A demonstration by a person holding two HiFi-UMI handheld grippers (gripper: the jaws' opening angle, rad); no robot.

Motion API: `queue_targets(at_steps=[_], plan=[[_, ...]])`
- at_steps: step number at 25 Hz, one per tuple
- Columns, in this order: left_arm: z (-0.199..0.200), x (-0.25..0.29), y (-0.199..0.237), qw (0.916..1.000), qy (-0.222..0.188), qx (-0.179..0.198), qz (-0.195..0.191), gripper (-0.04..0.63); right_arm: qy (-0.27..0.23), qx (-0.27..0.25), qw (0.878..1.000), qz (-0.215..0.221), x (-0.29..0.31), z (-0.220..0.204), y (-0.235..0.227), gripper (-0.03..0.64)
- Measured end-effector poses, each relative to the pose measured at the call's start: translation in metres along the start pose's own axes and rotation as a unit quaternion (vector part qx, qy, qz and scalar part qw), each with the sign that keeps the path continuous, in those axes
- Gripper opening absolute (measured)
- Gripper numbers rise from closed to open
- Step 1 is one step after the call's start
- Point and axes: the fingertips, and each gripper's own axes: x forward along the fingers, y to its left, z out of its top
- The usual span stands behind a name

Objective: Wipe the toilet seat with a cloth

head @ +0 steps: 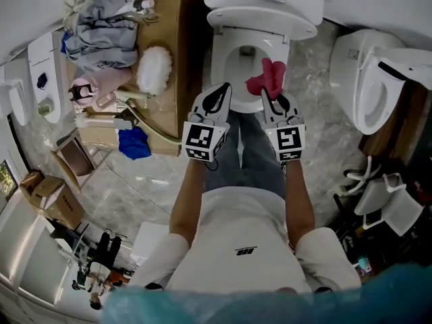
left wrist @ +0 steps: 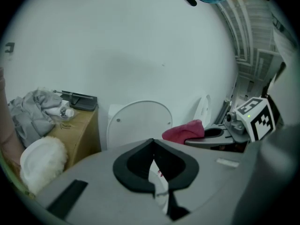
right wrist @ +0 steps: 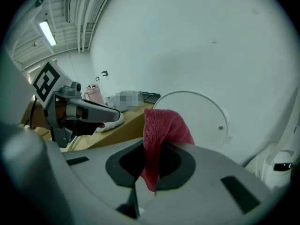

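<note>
Red cloth [head: 267,78] pinched in our right claw [head: 271,94], above the toilet seat [head: 223,61].
We've got it bunched over the seat's front right rim; our left claw [head: 221,90] hovers at the seat's front left, jaws together on nothing, lid [head: 263,9] raised behind the seat.

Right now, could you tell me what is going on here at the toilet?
A person stands at the toilet with a gripper in each hand. The right gripper is clamped on a red cloth, held over the open bowl's near rim. The left gripper is shut and empty beside it. Whether the cloth touches the rim is unclear.
</note>
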Motion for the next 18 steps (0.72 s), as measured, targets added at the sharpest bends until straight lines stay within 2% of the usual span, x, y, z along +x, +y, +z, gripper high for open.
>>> queue_targets(at_steps=[7,18], plan=[[-0.033,0.018,0.026,0.9999,0.014,0.007,0.004,0.009,0.01,-0.01,1.0,0.008,0.031,-0.026,0.006,0.02],[-0.105,0.039,0.052,0.9983,0.04,-0.03,0.029,0.01,0.03,-0.015,0.999,0.022,0.074,-0.082,0.009,0.02]])
